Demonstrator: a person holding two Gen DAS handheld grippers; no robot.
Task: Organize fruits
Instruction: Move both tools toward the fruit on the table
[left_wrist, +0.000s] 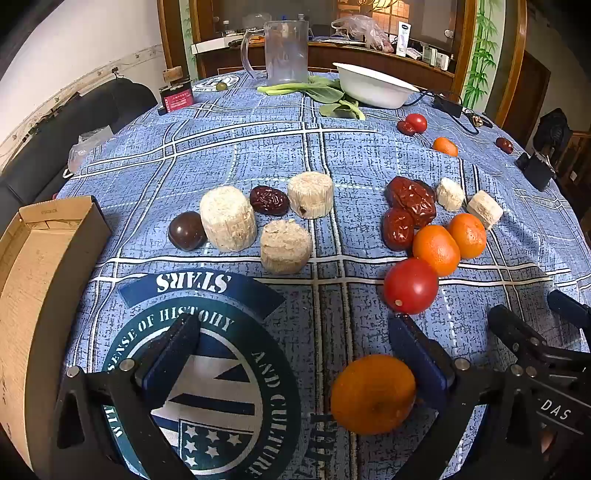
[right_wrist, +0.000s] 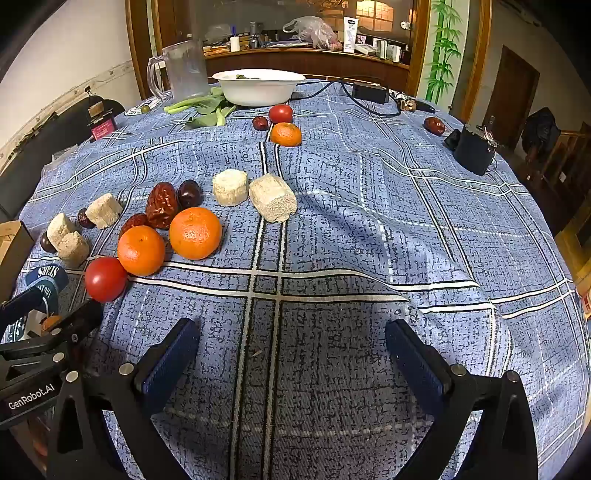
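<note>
My left gripper (left_wrist: 295, 354) is open; a mandarin (left_wrist: 373, 394) lies on the blue tablecloth against its right finger (left_wrist: 417, 354), not clamped. Ahead are a red tomato (left_wrist: 410, 286), two mandarins (left_wrist: 436, 250), red dates (left_wrist: 412, 201) and pale sugarcane chunks (left_wrist: 228, 223). My right gripper (right_wrist: 291, 354) is open and empty over bare cloth. Left of it lie a tomato (right_wrist: 106, 278), two mandarins (right_wrist: 195, 232), dates (right_wrist: 161, 205) and sugarcane chunks (right_wrist: 272, 197). A far tomato (right_wrist: 280, 113) and mandarin (right_wrist: 286, 134) sit near the back.
A cardboard box (left_wrist: 40, 295) stands at the left table edge. A white bowl (right_wrist: 258, 86), greens (right_wrist: 207, 107), a clear pitcher (right_wrist: 184, 70) and a black adapter with cable (right_wrist: 369, 92) are at the back. A black case (right_wrist: 474, 149) sits at the right.
</note>
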